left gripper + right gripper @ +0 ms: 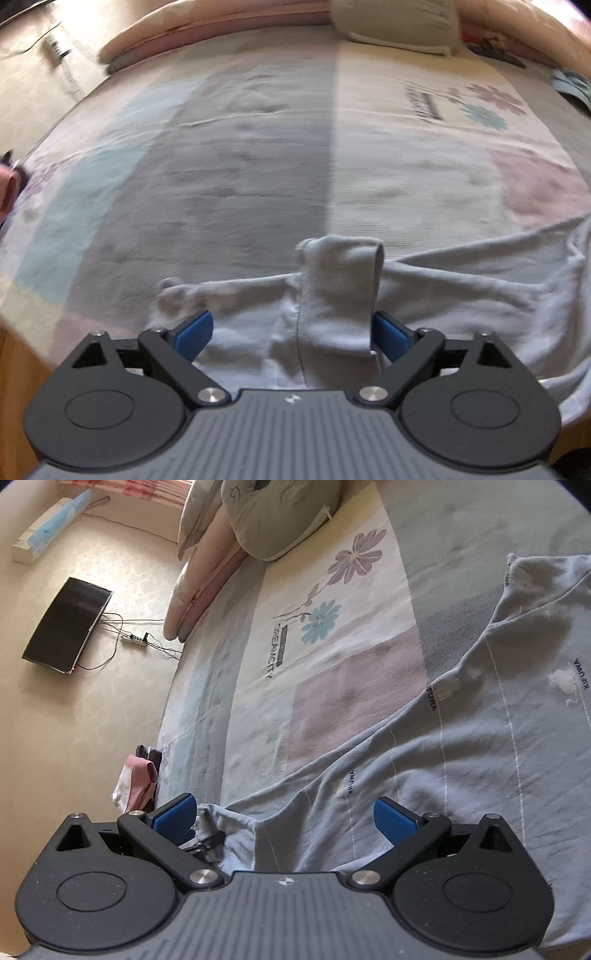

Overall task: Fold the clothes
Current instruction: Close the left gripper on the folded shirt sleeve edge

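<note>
With both grippers' jaws spread over the pale shirt (461, 746) on the bed (229, 177), a clean fold needed matched edge pinches.

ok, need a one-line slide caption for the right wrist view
Right gripper open over a pale blue garment spread on a floral bedsheet.

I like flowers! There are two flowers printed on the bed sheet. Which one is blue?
The lower flower, right beside the dark printed word, is the blue one. The purple flower sits above it, nearer the grey pillow.
</note>
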Available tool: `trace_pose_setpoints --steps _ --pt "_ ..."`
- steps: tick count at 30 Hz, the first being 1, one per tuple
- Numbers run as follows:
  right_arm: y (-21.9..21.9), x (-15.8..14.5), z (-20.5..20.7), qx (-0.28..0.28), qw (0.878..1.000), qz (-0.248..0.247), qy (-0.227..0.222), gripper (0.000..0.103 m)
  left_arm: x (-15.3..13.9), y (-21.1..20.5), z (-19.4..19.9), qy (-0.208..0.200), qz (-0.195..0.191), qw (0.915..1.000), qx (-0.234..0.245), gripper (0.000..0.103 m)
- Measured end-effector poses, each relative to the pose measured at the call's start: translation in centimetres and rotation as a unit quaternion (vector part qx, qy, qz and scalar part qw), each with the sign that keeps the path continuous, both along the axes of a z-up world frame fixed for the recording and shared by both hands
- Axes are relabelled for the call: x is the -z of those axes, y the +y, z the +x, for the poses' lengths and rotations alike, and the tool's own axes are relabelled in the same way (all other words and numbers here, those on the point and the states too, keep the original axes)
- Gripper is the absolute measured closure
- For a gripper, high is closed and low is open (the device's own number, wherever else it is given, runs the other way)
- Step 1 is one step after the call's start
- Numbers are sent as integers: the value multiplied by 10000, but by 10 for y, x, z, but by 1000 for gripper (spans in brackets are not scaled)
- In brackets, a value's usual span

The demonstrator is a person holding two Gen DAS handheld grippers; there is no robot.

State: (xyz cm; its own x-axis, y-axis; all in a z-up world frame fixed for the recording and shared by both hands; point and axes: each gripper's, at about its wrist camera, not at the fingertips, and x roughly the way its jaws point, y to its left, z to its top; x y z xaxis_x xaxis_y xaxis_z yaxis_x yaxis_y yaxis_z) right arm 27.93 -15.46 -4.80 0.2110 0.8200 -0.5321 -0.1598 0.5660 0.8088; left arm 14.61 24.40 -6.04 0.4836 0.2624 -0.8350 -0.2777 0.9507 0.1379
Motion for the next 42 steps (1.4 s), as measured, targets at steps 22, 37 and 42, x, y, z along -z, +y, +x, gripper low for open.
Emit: trace_pose_setpoints --steps 22,37,42 --pt "86 -25 -5 -1001 9867 -528 -1164 18 -26 63 -40 -779 -825 9925 -445 20" --pt "259 -12 -11 -3463 9074 -1027 -2148 80 -1 86 -76 -1451 -2839 9366 -1452 21" --pt "266 -9 -19 -3560 9071 -962 -2029 79 12 100 -86 -1770 -3419 9052 -1797 21"
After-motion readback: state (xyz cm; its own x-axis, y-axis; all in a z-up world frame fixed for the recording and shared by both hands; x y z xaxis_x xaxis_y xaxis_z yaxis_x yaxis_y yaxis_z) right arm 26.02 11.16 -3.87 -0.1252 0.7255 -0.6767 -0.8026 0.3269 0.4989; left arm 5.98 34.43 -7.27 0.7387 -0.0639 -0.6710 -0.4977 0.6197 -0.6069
